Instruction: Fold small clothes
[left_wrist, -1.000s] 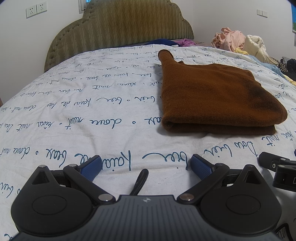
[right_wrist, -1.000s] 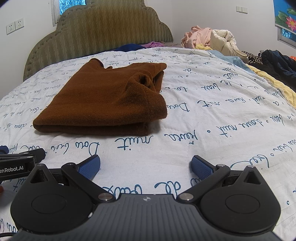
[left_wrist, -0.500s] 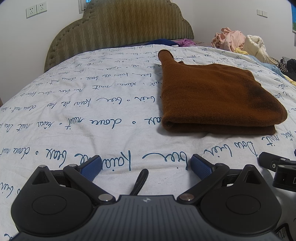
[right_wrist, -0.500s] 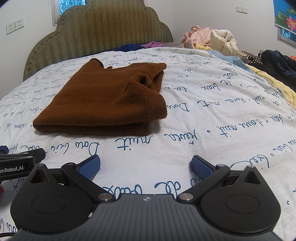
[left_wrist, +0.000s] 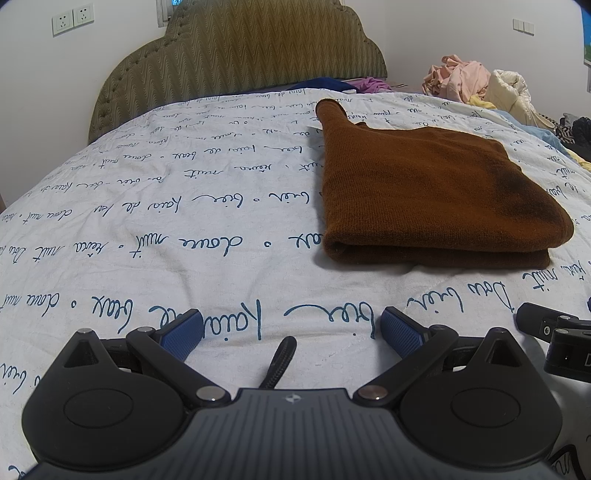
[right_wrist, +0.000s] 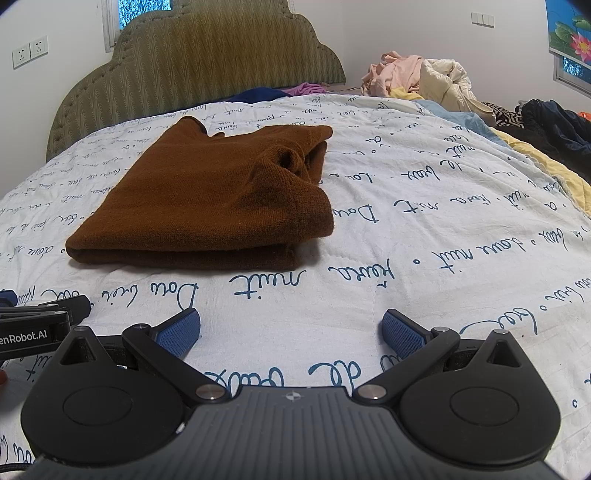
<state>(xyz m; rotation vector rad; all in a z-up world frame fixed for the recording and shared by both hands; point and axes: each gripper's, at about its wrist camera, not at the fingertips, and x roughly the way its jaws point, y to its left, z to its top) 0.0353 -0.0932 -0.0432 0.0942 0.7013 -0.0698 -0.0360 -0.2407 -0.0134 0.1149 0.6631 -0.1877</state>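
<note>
Both the left gripper (left_wrist: 290, 328) and right gripper (right_wrist: 291, 328) sat released; the brown sweater (right_wrist: 210, 199), at eleven o'clock, risked unfolding if snagged.

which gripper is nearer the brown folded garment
Neither clearly. The left gripper sits short of the brown garment, off its left corner; the right gripper sits short of its right corner.

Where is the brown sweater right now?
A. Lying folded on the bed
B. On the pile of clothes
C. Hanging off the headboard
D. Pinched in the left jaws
A: the brown sweater lies folded on the bed cover, with both open jaws empty.
</note>
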